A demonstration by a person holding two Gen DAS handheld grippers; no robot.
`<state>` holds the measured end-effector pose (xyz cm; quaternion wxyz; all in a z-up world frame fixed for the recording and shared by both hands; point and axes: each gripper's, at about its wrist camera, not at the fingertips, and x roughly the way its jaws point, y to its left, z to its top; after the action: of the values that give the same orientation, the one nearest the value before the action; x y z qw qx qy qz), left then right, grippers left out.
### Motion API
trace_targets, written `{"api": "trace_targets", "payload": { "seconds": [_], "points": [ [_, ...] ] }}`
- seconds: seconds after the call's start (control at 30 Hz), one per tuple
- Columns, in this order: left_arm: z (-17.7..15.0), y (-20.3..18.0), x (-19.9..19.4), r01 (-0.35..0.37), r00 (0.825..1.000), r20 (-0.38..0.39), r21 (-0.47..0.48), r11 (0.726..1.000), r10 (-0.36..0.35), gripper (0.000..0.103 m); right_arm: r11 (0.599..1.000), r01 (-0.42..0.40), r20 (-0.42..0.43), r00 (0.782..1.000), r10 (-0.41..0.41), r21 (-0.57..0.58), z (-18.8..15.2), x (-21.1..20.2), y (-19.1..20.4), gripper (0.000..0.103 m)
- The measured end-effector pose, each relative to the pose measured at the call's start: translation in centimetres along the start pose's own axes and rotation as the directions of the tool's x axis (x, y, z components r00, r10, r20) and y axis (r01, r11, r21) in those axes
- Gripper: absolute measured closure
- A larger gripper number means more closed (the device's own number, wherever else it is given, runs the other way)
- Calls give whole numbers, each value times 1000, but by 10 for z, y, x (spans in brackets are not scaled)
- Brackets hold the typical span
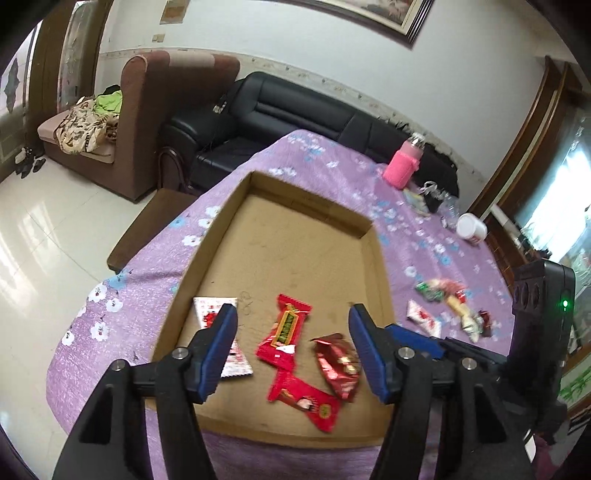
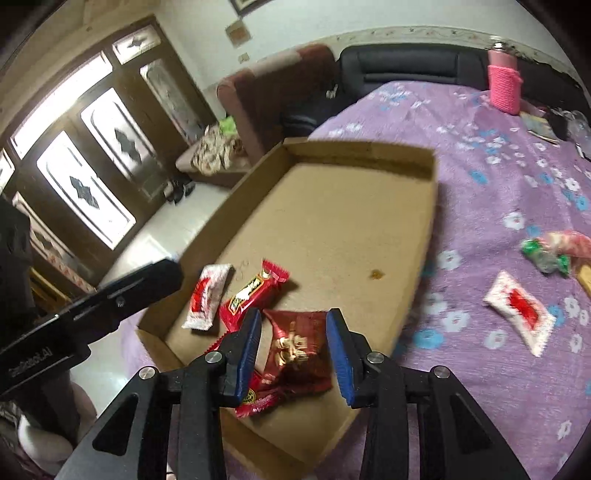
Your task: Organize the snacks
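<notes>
I count four snacks in the cardboard tray [image 2: 406, 236]; white sachet [image 2: 519, 308] and candy pile [image 2: 554, 251] left. Both grippers released, left gripper [image 1: 291, 354], right gripper [image 2: 293, 350].

A home living room. A black leather sofa [image 1: 273, 122] stands against a white wall, with a brown armchair [image 1: 147, 122] beside it holding clothes [image 1: 92, 122]. A framed picture [image 1: 373, 14] hangs above the sofa. Shoes [image 1: 29, 164] lie on pale floor tiles [image 1: 55, 240] near the armchair.
</notes>
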<state>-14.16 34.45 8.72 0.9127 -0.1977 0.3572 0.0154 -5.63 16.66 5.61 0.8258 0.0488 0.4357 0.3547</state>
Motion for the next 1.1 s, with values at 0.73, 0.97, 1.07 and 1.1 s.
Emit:
{"api": "trace_targets", "payload": {
  "seconds": [0.73,0.97,1.07,1.1],
  "points": [
    [-19,-67,2,122,992,-38,96,988,-119,29,974,204,3,979,-205,99,9,-44,-148,56],
    [-18,-73,3,120,992,-43,118,986,-116,29,955,281,-56,956,-288,-98,14,1,-119,56],
    [-19,-77,8,131,991,-56,119,984,-125,29,960,278,-50,959,-280,-39,12,-8,-125,81],
    [-19,-78,10,139,989,-63,117,983,-132,29,960,281,-52,958,-281,-13,10,-13,-129,89]
  ]
}}
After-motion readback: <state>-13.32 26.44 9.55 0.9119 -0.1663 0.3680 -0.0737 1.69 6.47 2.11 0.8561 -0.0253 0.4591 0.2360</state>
